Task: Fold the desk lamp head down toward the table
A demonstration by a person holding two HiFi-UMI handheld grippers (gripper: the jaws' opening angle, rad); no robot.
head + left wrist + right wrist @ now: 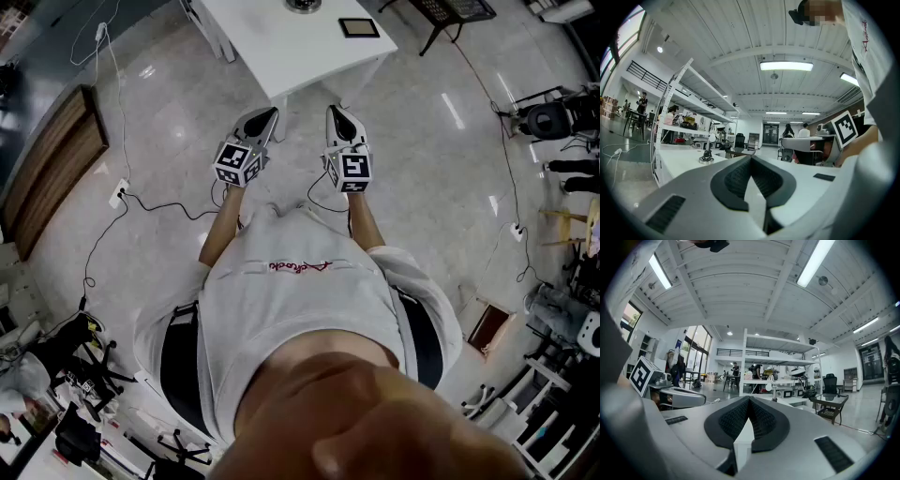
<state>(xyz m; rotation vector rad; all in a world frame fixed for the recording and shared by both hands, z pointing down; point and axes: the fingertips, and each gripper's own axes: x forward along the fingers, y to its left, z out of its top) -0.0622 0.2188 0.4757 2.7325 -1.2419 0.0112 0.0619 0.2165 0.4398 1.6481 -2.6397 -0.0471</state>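
Shiny floor, with a white table [281, 52] at the top of the frame. The desk lamp [707, 151] stands on it, well apart from the left gripper [271, 113] and right gripper [333, 112]. Both are squeezed closed on nothing. The lamp head is too small to read, so the person may be walking up or stepping back.
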